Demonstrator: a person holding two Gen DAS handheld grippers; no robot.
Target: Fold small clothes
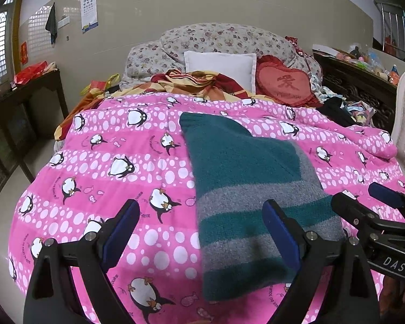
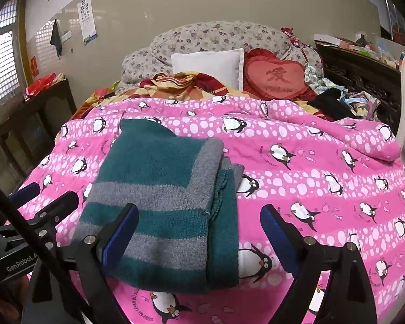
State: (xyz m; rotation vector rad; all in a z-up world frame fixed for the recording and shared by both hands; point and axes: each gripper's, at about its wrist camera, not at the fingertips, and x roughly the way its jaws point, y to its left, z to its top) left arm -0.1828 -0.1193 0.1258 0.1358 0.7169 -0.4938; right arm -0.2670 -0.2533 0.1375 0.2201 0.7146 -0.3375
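A teal and grey striped knitted garment [image 1: 245,189] lies folded into a long narrow stack on the pink penguin quilt [image 1: 108,162]; it also shows in the right wrist view [image 2: 162,194], with layered edges on its right side. My left gripper [image 1: 201,224] is open and empty, hovering over the garment's near left edge. My right gripper [image 2: 199,229] is open and empty over the garment's near right edge. The right gripper also shows at the right of the left wrist view [image 1: 364,199], and the left gripper at the left of the right wrist view [image 2: 46,197].
The pink quilt [image 2: 310,178] covers the bed. Behind it lie an orange blanket [image 1: 197,81], a white pillow [image 1: 221,64], a red heart cushion [image 1: 283,83] and a floral bedding roll. Loose clothes [image 1: 343,108] lie at the right. Dark wooden furniture [image 1: 27,102] stands left.
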